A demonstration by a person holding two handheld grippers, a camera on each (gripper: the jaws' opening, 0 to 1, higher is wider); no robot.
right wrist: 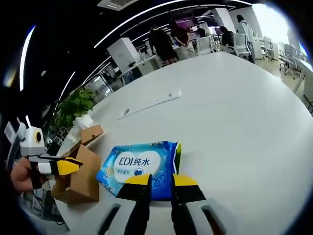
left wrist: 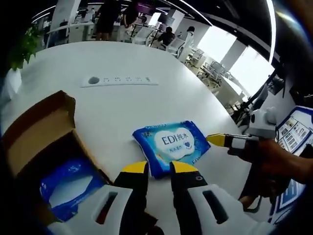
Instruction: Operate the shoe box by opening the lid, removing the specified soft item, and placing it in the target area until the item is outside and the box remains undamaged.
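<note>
A blue wipes pack (left wrist: 171, 143) (right wrist: 138, 165) with white "EDI" lettering lies flat on the white table (left wrist: 117, 110) (right wrist: 230, 122), outside the box. The brown cardboard shoe box (left wrist: 41, 134) (right wrist: 80, 174) stands open beside it, lid flap up, with another blue soft pack (left wrist: 71, 188) inside. My left gripper (left wrist: 159, 169) hovers between the box and the wipes pack, jaws a little apart and empty; in the right gripper view it (right wrist: 66, 166) is by the box. My right gripper (right wrist: 160, 182) has its narrowly open tips at the pack's near edge; in the left gripper view it (left wrist: 217, 140) reaches the pack's right corner.
A long white power strip (left wrist: 120, 80) (right wrist: 151, 103) lies farther out on the table. A potted plant (right wrist: 73, 107) stands past the box. People, chairs and desks fill the office beyond the table's far edge.
</note>
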